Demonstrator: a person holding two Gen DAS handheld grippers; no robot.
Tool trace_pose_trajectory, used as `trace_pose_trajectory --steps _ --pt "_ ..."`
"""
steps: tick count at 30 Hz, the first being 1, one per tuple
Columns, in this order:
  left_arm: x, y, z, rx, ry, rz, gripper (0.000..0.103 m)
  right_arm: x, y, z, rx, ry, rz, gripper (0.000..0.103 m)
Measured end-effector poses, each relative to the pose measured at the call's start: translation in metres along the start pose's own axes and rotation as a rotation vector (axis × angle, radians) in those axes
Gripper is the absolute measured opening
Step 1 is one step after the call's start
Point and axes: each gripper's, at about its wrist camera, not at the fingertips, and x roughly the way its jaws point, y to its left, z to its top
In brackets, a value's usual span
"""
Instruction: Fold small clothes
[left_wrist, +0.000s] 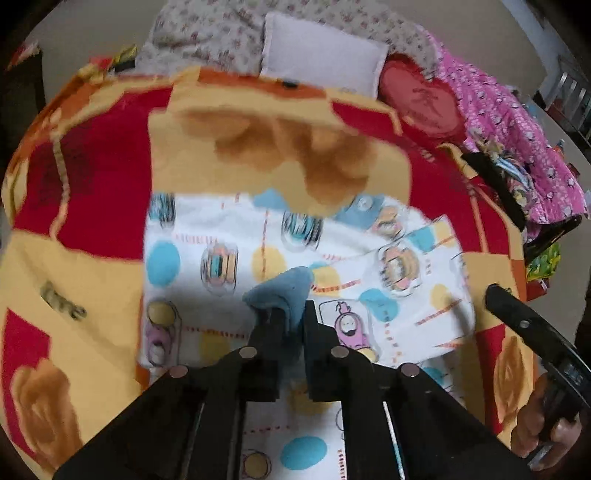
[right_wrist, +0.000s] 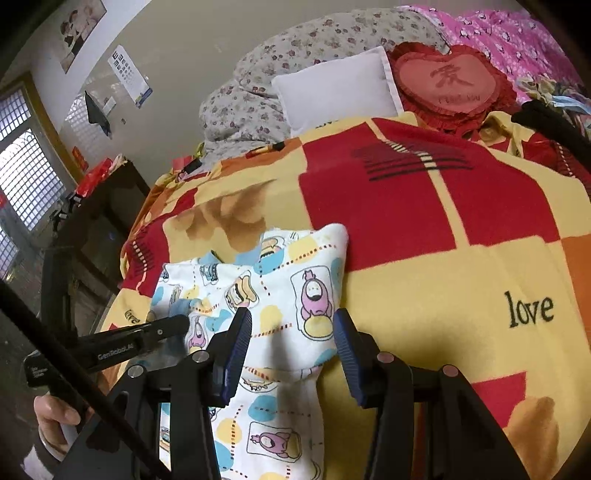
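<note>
A small white garment (left_wrist: 258, 254) with a cartoon print and blue and yellow dots lies on the red and yellow blanket (left_wrist: 92, 177). My left gripper (left_wrist: 291, 314) is shut on its blue cuff (left_wrist: 284, 288) and holds that end above the cloth. In the right wrist view the garment (right_wrist: 291, 291) lies partly folded in front of my right gripper (right_wrist: 291, 354), which is open and empty, its blue-padded fingers (right_wrist: 238, 354) astride the cloth. The left gripper (right_wrist: 162, 332) shows there at the left, over the garment's left side.
The blanket (right_wrist: 424, 295) covers a bed. At its far end lie a white pillow (right_wrist: 340, 88), a red heart cushion (right_wrist: 450, 85), a floral quilt (right_wrist: 295, 44) and a pink quilt (left_wrist: 517, 147). A dark cabinet (right_wrist: 110, 221) stands left of the bed.
</note>
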Motion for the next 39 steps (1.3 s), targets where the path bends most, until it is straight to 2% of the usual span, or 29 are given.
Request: trace_pose_trajectory --steps 3,6,7,11,15,18,21,25,26,27,28,30,32,34,37,39 --pt "-0.029 0.002 0.015 0.031 -0.084 0.016 0.008 -0.003 0.004 0.006 -0.013 -0.012 -0.007 0.05" --pt "-0.043 0.014 0.028 0.02 -0.137 0.056 0.008 -0.002 0.015 0.014 -0.042 -0.028 -0.004 0.05" --pt "-0.04 0.018 0.031 0.013 -0.131 0.066 0.008 0.001 0.018 0.016 -0.047 -0.026 0.005 0.05" --pt "0.0 0.035 0.024 -0.02 -0.012 0.098 0.008 0.037 0.03 0.015 -0.058 0.047 0.03 0.05" --pt "0.012 0.041 0.015 -0.043 0.003 0.099 0.008 0.064 0.029 0.009 -0.081 0.135 -0.018 0.05" --pt "0.008 0.037 0.017 -0.032 -0.003 0.101 0.008 0.05 0.02 0.017 -0.051 0.088 -0.02 0.05" --pt "0.009 0.034 0.019 -0.028 -0.001 0.102 0.008 0.043 0.008 0.031 -0.015 0.043 -0.058 0.057" --pt "0.013 0.032 0.018 -0.028 0.008 0.11 0.008 0.066 0.0 0.042 0.013 0.09 -0.101 0.059" --pt "0.013 0.031 0.018 -0.026 0.01 0.109 0.008 0.073 -0.001 0.042 0.021 0.103 -0.113 0.053" --pt "0.012 0.03 0.018 -0.022 0.011 0.107 0.008 0.079 -0.002 0.042 0.021 0.112 -0.116 0.04" --pt "0.009 0.028 0.019 -0.013 0.009 0.105 0.008 0.083 -0.001 0.041 0.007 0.117 -0.102 0.019" --pt "0.004 0.024 0.021 0.005 -0.01 0.1 0.008 0.077 0.0 0.042 -0.007 0.086 -0.111 0.017" --pt "0.004 0.024 0.024 0.013 -0.03 0.137 0.008 0.068 -0.002 0.045 0.01 0.05 -0.104 0.012" --pt "0.011 0.029 0.025 -0.003 -0.016 0.14 0.008 0.066 -0.006 0.048 0.022 0.034 -0.104 0.011" --pt "0.024 0.037 0.023 -0.025 0.009 0.149 0.008 0.082 -0.01 0.046 0.019 0.09 -0.112 0.012" --pt "0.024 0.038 0.022 -0.029 0.008 0.146 0.008 0.085 -0.016 0.042 0.038 0.097 -0.125 0.02"
